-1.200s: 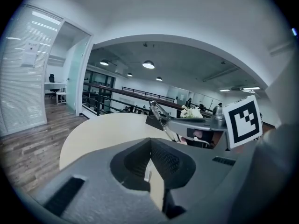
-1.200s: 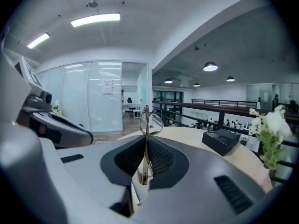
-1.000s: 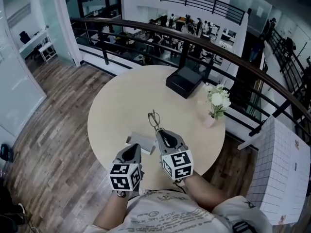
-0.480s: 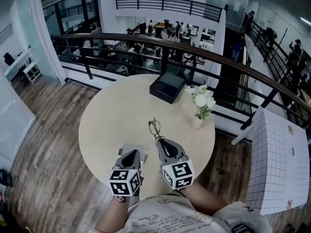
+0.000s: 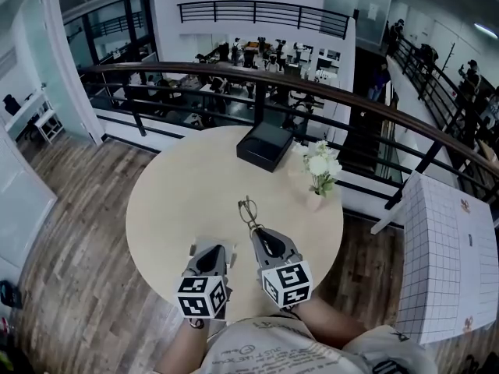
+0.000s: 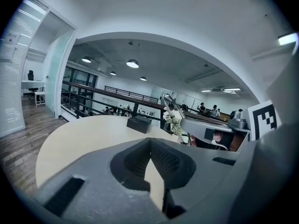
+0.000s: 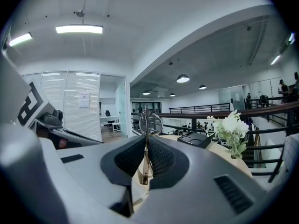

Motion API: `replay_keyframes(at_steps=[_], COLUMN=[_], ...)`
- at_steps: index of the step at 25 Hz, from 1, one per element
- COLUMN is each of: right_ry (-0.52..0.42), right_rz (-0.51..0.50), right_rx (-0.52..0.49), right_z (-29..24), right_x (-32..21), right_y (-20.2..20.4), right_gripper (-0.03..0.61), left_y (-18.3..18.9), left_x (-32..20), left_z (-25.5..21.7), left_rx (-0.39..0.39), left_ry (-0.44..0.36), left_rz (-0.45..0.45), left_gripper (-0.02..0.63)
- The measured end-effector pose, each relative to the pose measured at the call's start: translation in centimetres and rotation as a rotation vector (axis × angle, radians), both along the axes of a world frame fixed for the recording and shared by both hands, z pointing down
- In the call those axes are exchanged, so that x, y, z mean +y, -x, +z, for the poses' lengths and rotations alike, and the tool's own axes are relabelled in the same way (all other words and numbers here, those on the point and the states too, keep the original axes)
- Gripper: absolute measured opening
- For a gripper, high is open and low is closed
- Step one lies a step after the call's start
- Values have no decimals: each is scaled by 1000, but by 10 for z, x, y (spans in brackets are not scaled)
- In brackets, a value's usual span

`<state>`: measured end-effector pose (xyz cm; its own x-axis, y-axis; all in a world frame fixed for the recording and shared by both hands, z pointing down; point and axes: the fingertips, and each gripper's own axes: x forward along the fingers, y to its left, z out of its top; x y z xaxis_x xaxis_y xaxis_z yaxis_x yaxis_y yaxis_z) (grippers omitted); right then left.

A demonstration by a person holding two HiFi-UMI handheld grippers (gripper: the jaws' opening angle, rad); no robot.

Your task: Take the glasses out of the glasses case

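Observation:
My right gripper is shut on a temple of the thin-rimmed glasses, which stick out ahead of its jaws above the round beige table. In the right gripper view the round lens of the glasses stands upright just past the right gripper's tips. My left gripper sits to the left, jaws shut, over the pale glasses case, which it mostly hides. In the left gripper view the left gripper shows nothing between its closed jaws, only tabletop.
A black box lies at the table's far edge, with a small vase of white flowers to its right. A dark railing runs behind the table. A white gridded board stands at the right.
The head view has shifted a little; the table sits slightly lower in frame. The left gripper now covers more of the case. The right gripper still holds the glasses.

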<state>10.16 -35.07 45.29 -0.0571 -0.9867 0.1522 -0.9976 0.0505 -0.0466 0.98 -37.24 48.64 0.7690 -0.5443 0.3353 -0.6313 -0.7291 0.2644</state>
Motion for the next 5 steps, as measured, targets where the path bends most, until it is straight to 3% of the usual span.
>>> replay_keyframes(at_steps=[5], right_ry=[13], right_rz=[3], right_rx=[11], right_z=[6], right_x=[-2], right_y=[-1], right_gripper=[31], left_y=[-1], left_x=[0], left_z=[-2], left_rx=[-2], left_ry=[1], left_rz=[9], left_gripper=[13])
